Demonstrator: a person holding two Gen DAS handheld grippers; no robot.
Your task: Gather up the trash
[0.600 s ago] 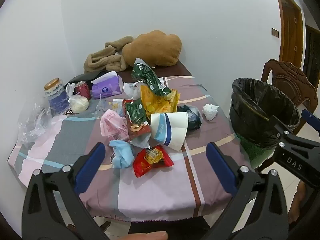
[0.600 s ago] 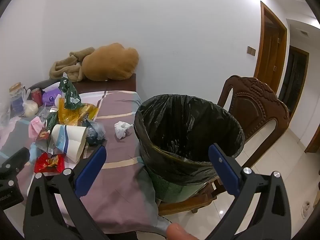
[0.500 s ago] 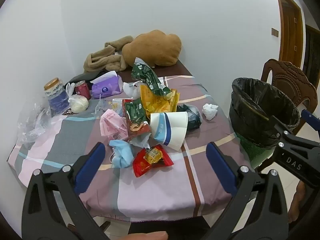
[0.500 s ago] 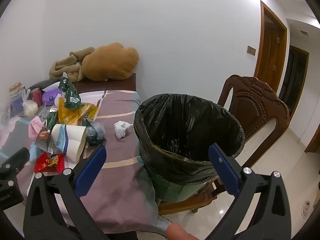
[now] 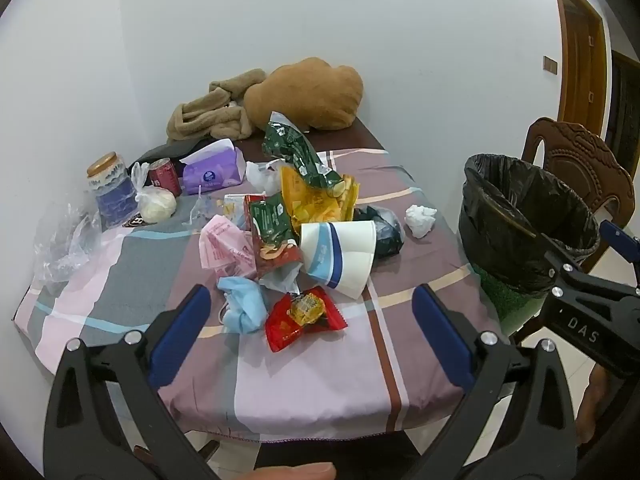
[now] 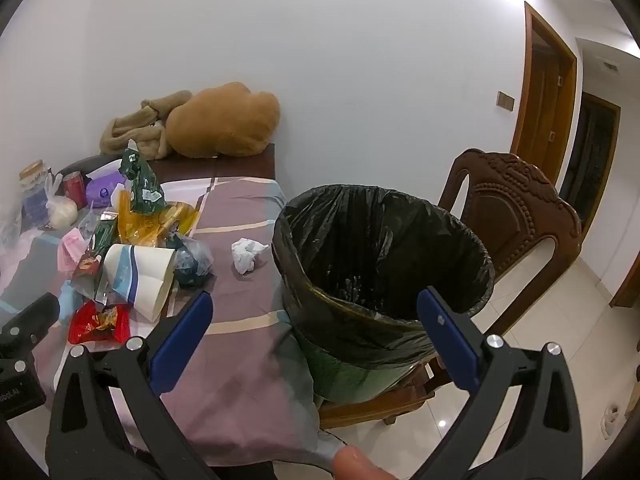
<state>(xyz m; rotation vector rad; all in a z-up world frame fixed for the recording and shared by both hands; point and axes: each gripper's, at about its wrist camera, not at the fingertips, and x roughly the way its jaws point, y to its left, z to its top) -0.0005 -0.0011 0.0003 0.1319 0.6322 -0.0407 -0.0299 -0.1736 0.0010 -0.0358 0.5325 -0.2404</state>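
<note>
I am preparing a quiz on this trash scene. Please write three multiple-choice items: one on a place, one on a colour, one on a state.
1. Where does the bin stand?
A. on a chair beside the table
B. on the tablecloth
C. under the table

2. What colour is the wrapper nearest the left tool?
A. green
B. red
C. purple

3. How does the cup lie?
A. upright
B. on its side
C. inside the bin

Answers:
1. A: the chair seat shows under the bin.
2. B: the red wrapper lies just before the open tool.
3. B: the cup's mouth faces sideways on the tablecloth.
</note>
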